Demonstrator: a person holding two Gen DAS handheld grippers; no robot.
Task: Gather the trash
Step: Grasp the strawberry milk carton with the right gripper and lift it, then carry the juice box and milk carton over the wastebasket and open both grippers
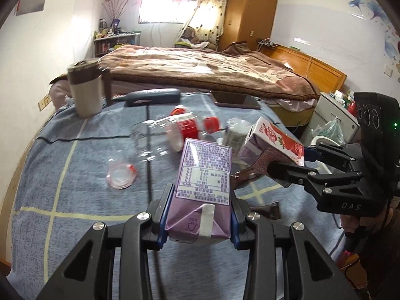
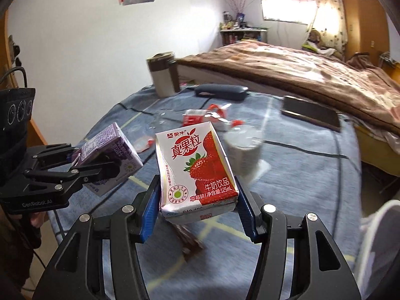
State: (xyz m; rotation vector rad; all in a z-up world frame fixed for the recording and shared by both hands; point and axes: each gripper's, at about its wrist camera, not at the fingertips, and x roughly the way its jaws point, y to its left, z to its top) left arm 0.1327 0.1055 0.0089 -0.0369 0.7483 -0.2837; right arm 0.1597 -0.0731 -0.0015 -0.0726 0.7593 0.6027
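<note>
Bedroom table and furnishings

A lidded mug stands on the blue checked cloth beside a dark case; a tablet lies near the bed, wardrobe behind.

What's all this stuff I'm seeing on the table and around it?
purple carton: one, purple, gripped in the left gripper
strawberry carton: one, red and white, gripped in the right gripper
clear bottles: about two, red caps, lying mid-table
brown wrapper: one, below the cartons
mug: one, cream and brown, far left, upright
dark case: one, far edge
tablecloth: blue, yellow lines
bed: brown blanket, behind
left gripper: black, shut
right gripper: black, shut
</note>
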